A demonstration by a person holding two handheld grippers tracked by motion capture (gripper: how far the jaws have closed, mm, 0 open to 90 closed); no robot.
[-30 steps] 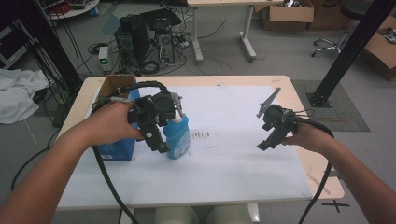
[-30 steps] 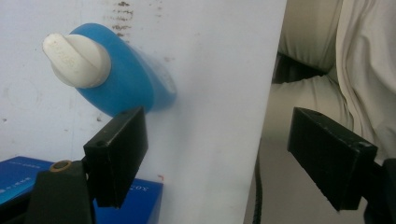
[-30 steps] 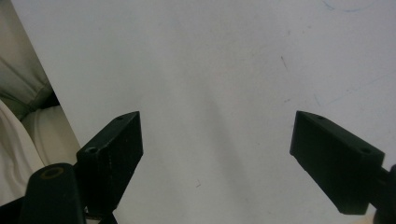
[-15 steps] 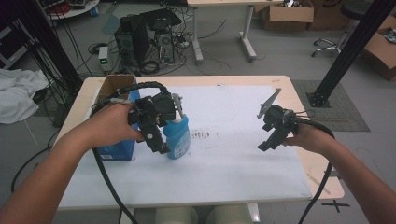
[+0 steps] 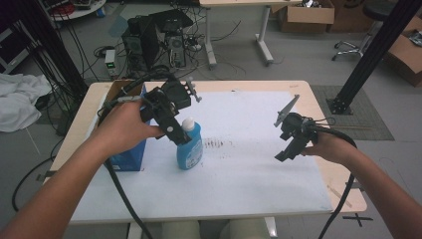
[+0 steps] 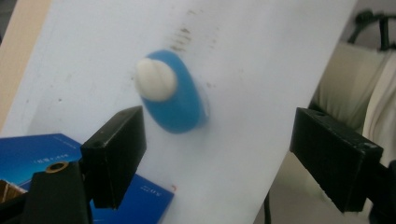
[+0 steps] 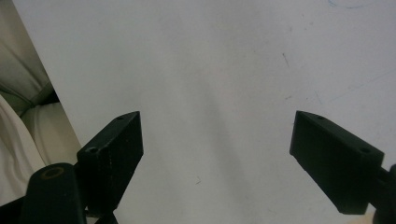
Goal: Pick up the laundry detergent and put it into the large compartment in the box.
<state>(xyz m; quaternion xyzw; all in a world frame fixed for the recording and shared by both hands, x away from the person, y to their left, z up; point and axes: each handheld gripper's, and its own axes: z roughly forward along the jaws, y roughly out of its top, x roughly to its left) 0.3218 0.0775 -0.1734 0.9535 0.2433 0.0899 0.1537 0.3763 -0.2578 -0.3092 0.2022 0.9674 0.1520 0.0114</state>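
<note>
Blue bottle (image 5: 189,147) with white cap (image 6: 156,80) stands upright on the white sheet (image 5: 249,164), left of centre, just beside the blue box (image 5: 128,155) at the table's left edge. A dark smudge patch (image 5: 217,144) sits on the sheet right next to it.

Your left gripper (image 5: 175,133) hangs over the bottle's cap; jaws have just been opening and are now spread wide. In the left gripper view the bottle sits below and between the jaws, nearer the left one, neither pad pressing on it. So the bottle looks let go and standing by itself. My read: the set-down is done, or else a fresh grab hasn't closed yet; can't tell which from here. What's left, likely: lift your hand clear without clipping the cap, since the bottle could tip if a jaw catches it.

Your right gripper (image 5: 288,149) is well apart, over the bare right side of the sheet, jaws spread, nothing between them; its own view shows plain white sheet under the jaws.

Surface: light wooden table (image 5: 318,104), mostly covered by the sheet, faint pen marks here and there.

Room: grey floor, computer towers (image 5: 154,40) and tangled cables behind the table, cardboard boxes (image 5: 303,15) at back, white cloth (image 5: 20,102) on the floor at left, a black post (image 5: 368,55) at right.
</note>
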